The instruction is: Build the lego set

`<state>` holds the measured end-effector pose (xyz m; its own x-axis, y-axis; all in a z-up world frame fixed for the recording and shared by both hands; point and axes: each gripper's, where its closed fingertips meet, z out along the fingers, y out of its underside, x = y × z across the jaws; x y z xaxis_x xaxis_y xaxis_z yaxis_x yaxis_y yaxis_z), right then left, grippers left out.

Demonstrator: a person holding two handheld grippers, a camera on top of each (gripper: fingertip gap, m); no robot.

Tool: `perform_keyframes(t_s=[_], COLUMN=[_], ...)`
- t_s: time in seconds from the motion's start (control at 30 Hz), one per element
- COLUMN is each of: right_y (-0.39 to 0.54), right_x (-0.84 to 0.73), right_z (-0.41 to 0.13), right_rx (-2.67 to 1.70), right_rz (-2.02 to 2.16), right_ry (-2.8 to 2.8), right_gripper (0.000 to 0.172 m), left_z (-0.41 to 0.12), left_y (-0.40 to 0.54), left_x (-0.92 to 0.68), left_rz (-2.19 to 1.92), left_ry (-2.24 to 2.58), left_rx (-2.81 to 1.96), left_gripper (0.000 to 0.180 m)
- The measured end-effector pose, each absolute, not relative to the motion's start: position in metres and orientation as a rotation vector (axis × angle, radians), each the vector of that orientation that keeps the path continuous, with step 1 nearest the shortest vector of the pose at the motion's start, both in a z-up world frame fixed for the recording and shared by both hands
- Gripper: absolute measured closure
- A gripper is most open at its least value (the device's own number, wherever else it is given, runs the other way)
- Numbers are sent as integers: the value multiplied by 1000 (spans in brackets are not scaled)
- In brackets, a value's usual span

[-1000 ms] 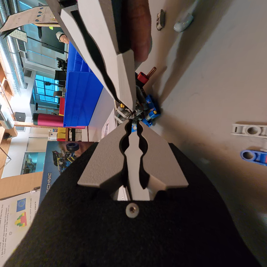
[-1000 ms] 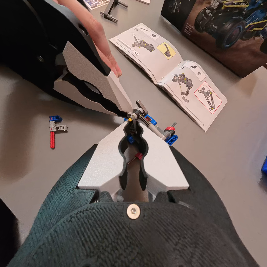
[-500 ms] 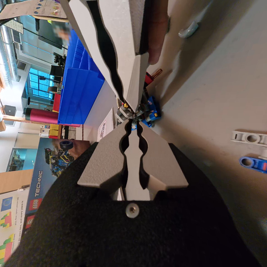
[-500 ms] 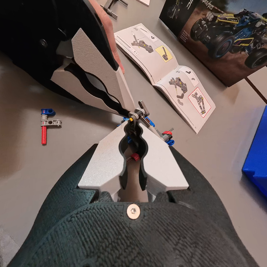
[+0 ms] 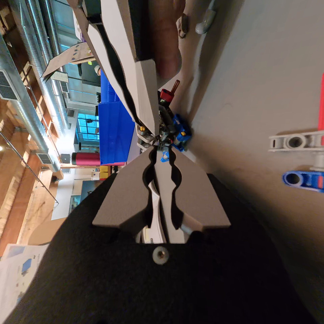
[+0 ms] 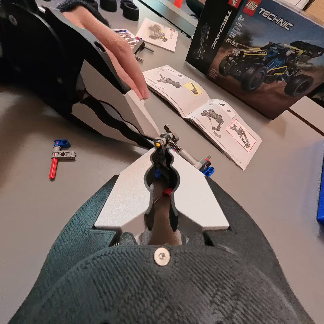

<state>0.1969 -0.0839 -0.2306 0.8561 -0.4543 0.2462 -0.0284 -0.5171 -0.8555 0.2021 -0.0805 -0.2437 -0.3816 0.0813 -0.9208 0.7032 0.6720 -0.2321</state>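
Two claws meet on one small toy assembly (image 5: 168, 135).

Left view: left claw (image 5: 162, 149) slightly apart, tips at grey-blue assembly just above tabletop (image 5: 254, 87); grip unclear.

Right view: right claw (image 6: 162, 154) clamped on assembly's black beam; spring strut (image 6: 177, 145) sticks out. Light, rigid plastic, joints likely pop apart; hold beam, not spring.

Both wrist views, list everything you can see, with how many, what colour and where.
Brick assembly: one, grey, black and blue with a spring strut, mid-table, gripped by the right gripper.
Small loose sub-assembly: one, blue, grey and red, on the table left of the grippers.
Instruction booklet: one, white, open, behind the assembly.
Set box: one, dark with a buggy picture, far right.
Leaflet: one, white, far back.
Storage bin: one, blue, beyond the grippers.
Table: one, grey.
Right gripper: grey fingers clamped on the assembly.
Left gripper: tips at the assembly; grasp unclear.
Hand: one, along the left gripper.
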Motion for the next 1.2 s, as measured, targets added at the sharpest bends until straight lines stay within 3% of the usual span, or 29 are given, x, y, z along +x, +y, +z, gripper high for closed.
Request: perform_keyframes(t_s=[0.5, 1.03, 1.2], right_y=[-80, -79, -79], right_x=[198, 200, 200], right_z=[-231, -234, -234], right_rx=[-2062, -2082, -2079], right_rz=[-558, -546, -521], right_ry=[354, 360, 366], right_gripper=[164, 165, 165], left_z=[-249, -231, -234], left_y=[-73, -55, -64], left_x=[194, 210, 207], left_rz=[-922, -1416, -1407], left_ry=[2026, 2405, 2443], left_rx=[550, -47, -2], left_gripper=[159, 161, 144])
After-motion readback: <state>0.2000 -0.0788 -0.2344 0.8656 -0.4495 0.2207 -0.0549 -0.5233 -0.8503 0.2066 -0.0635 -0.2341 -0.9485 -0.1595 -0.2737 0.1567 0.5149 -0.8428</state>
